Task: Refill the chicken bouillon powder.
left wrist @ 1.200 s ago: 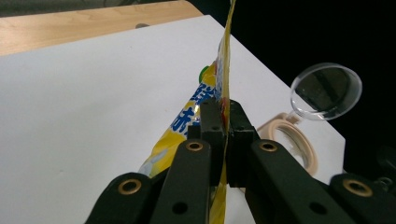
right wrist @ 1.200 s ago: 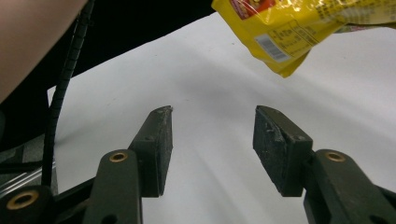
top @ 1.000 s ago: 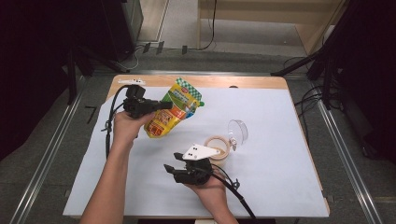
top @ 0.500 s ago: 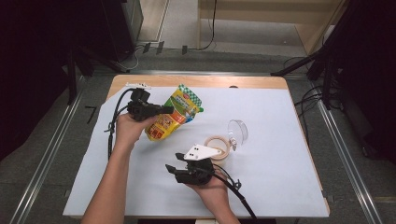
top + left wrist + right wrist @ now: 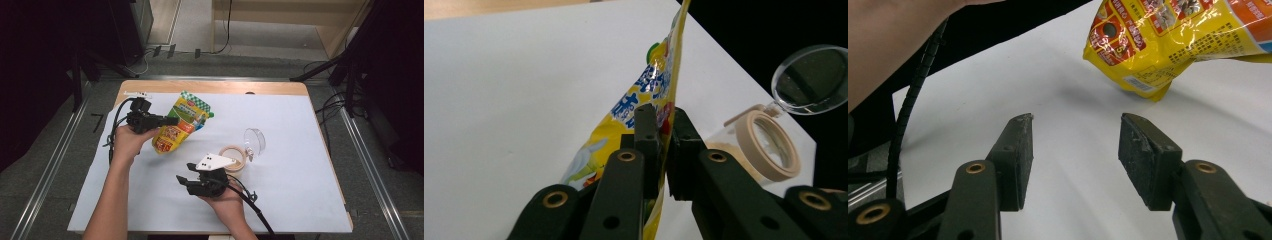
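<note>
A: What is held right now?

B: A yellow snack bag (image 5: 181, 125) is pinched by the left gripper (image 5: 167, 121). In the left gripper view, the thin edge of the bag (image 5: 659, 85) is squeezed between the two black jaws. The jaws have just been opened a tiny bit, but the bag is seen pressed between them.

A: Where is the bag seen on the table?

B: It is found at about eleven o'clock on the white table cover (image 5: 300, 150), lifted and tilted. A clear jar (image 5: 235, 157) with a tan rim is laid on its side near the middle, and its clear lid (image 5: 255, 141) is seen at about one o'clock from it.

A: And the other tongs?

B: The right gripper (image 5: 184, 181) is kept at about six o'clock. Its jaws are held half apart, and nothing is gripped between them (image 5: 1075, 137).

A: What could go wrong?

B: The bag could be dropped, it is thought, because only a thin edge is pinched and the grip has been loosened a little. If the bag is swung hard, it could be slipped out. The jar could also be bumped and rolled away, since it is laid on its round side.
</note>
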Demonstrator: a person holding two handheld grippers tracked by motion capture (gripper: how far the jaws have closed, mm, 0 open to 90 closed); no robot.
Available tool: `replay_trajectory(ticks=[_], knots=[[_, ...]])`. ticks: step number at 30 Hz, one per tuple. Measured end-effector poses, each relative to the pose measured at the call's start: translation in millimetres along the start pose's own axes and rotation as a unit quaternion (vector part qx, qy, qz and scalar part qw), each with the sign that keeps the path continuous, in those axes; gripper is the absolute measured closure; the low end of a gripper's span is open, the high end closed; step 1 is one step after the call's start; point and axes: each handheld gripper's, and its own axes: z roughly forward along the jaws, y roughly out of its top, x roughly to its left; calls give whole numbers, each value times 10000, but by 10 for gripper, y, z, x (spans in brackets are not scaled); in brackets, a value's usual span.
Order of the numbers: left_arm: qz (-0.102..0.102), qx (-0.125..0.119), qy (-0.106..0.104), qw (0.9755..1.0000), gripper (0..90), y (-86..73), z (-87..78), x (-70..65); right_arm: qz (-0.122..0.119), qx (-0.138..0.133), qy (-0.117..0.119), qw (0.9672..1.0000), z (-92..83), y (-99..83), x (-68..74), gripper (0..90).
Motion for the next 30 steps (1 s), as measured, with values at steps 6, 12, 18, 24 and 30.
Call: replay_trajectory(ticks=[6, 12, 18, 24, 30], knots=[[162, 107, 86, 9998, 874, -69, -78, -87, -22, -7, -8, 10000, -12, 15, -7, 490], [252, 190, 71, 9995, 870, -126, -151, -121, -29, -22, -30, 10000, -29, 30, -4, 490], [262, 165, 79, 9995, 863, -200, -253, -94, -81, 20, -26, 10000, -16, 37, 11, 491], [280, 199, 11, 9994, 839, -283, -372, -56, -107, 42, 19, 9999, 13, 32, 21, 492], [159, 66, 29, 9998, 780, -317, -476, -51, -90, 58, 93, 9999, 40, 30, 28, 492]])
